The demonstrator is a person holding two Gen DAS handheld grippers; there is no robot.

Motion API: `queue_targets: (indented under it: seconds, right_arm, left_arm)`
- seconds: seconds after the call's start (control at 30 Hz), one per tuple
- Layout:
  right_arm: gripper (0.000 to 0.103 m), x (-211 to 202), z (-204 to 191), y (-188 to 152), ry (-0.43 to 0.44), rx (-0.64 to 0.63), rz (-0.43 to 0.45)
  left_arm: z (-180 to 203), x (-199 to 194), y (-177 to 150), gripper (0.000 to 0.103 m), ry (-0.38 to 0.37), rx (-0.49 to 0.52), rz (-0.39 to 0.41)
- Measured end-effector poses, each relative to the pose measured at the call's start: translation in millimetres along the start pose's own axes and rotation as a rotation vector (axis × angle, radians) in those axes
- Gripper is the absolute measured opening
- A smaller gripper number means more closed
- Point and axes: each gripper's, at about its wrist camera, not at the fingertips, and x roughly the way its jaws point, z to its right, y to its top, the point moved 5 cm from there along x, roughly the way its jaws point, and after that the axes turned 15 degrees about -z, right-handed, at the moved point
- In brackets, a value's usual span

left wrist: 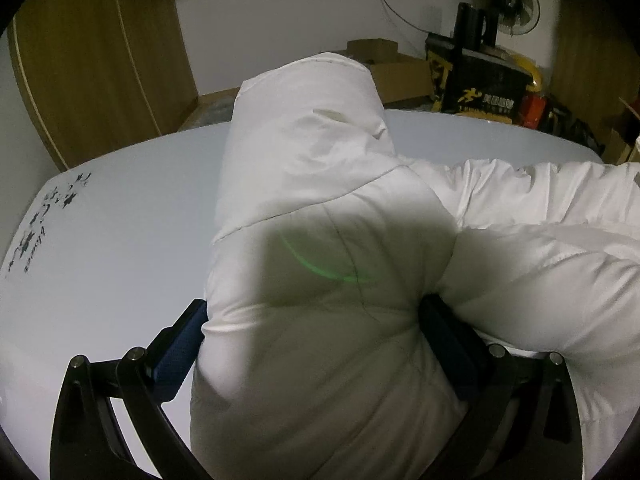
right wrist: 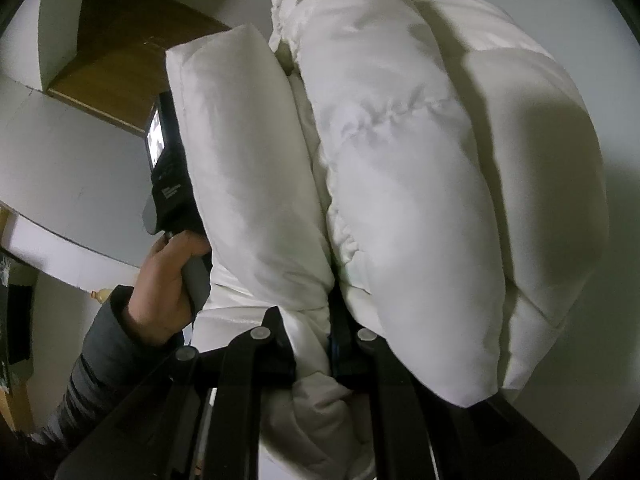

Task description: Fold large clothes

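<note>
Padding is what both tools have hold of: the white puffer jacket (left wrist: pixel 320 184) lies bunched on the pale worktop (left wrist: pixel 120 232), and each tool is clamped on a thick roll of it. Seen from the left wrist, the left tool (left wrist: pixel 316 320) has its blue-padded fingers (left wrist: pixel 180 356) pressed into either side of a fat quilted panel, so it is closed on the jacket, with the fabric bulging out ahead of it and a long tube, probably a sleeve or the hood, running straight away toward the far edge of the worktop. From the right wrist, the right tool (right wrist: pixel 316 340) is pinched almost fully together on a thin gather of the same jacket, with two long puffy rolls standing up and away from it. The jacket's long axis, as I read it, runs away from both tools, and its bulk spreads off to the right of the left tool. The person's left hand (right wrist: pixel 168 280), in a dark sleeve (right wrist: pixel 100 352), shows just beside the right tool, so the two grips sit close together. Open worktop lies to the left, bare but for some dark printed marks (left wrist: pixel 36 220) near its edge, which looks like the freer side for laying a fold. Boxes (left wrist: pixel 396 72) and a fan (left wrist: pixel 504 0) stand well beyond the far edge.
</note>
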Motion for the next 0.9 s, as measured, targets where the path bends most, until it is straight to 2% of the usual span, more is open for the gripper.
queue_targets:
  seconds: [0.03,0.13,0.17,0.2,0.23,0.3,0.33,0.4,0.43,0.47,0.5,0.53,0.57,0.6,0.63,0.7,0.8,0.9]
  right_arm:
    - [0.01,1.8,-4.1,0.0,-0.004,0.001,0.008]
    - [0.017,-9.3,-22.9,-3.7,-0.067,0.034,0.022]
    - [0.02,-21.7,-31.9,-7.2,-0.133,0.025,0.056]
    - [0.021,-32.3,-41.5,-11.0,-0.184,0.011,0.091]
    - [0.021,-49.3,-57.7,-14.7,-0.254,-0.019,0.159]
    - [0.021,-77.5,-96.2,-14.3,-0.383,-0.082,0.297]
    - [0.021,-85.6,-118.6,-7.5,-0.456,-0.111,0.351]
    - [0.03,-83.3,-148.5,12.7,-0.513,-0.159,0.397]
    - [0.034,-71.4,-158.2,27.6,-0.515,-0.193,0.38]
    - [0.034,-57.0,-162.2,39.6,-0.53,-0.218,0.364]
    - [0.034,-38.6,-160.3,53.6,-0.588,-0.229,0.349]
    - [0.034,-17.9,-146.9,68.4,-0.697,-0.214,0.328]
    - [0.034,-1.6,-126.9,77.2,-0.771,-0.194,0.293]
    - [0.033,6.2,-107.5,79.3,-0.788,-0.173,0.256]
    - [0.032,15.6,-88.0,79.6,-0.759,-0.156,0.222]
    - [0.031,19.8,-75.3,73.8,-0.727,-0.174,0.241]
    - [0.031,26.4,-66.4,73.7,-0.701,-0.181,0.235]
    - [0.03,30.6,-58.4,78.6,-0.696,-0.173,0.248]
  left_arm:
    - [-2.5,0.3,0.9,0.103,-0.019,-0.004,-0.008]
    - [-17.0,-7.3,2.1,0.103,-0.148,-0.021,-0.045]
    - [-23.5,-13.5,2.3,0.103,-0.193,-0.04,-0.052]
    - [-36.9,-28.7,5.7,0.103,-0.25,-0.08,-0.027]
    - [-46.0,-40.5,9.1,0.103,-0.261,-0.104,0.006]
    - [-62.7,-70.9,19.1,0.103,-0.221,-0.126,0.103]
    - [-62.5,-81.3,23.7,0.103,-0.182,-0.098,0.135]
    - [-52.2,-87.5,27.6,0.103,-0.124,-0.027,0.153]
    - [-42.7,-83.2,27.5,0.103,-0.098,0.011,0.149]
    - [-35.0,-76.9,26.9,0.103,-0.076,0.037,0.135]
    - [-30.1,-65.8,25.3,0.103,-0.051,0.056,0.115]
    - [-26.4,-52.5,24.0,0.103,-0.033,0.058,0.09]
    - [-23.8,-38.5,22.9,0.103,-0.025,0.054,0.062]
    - [-22.6,-29.9,19.1,0.103,-0.033,0.052,0.048]
    - [-22.8,-21.5,19.3,0.103,-0.067,0.033,0.036]
    - [-20.8,-12.0,18.6,0.103,-0.105,0.014,0.024]
    - [-15.7,0.5,15.9,0.103,-0.096,-0.005,0.027]
    - [-14.4,14.7,18.5,0.103,-0.106,-0.011,-0.016]
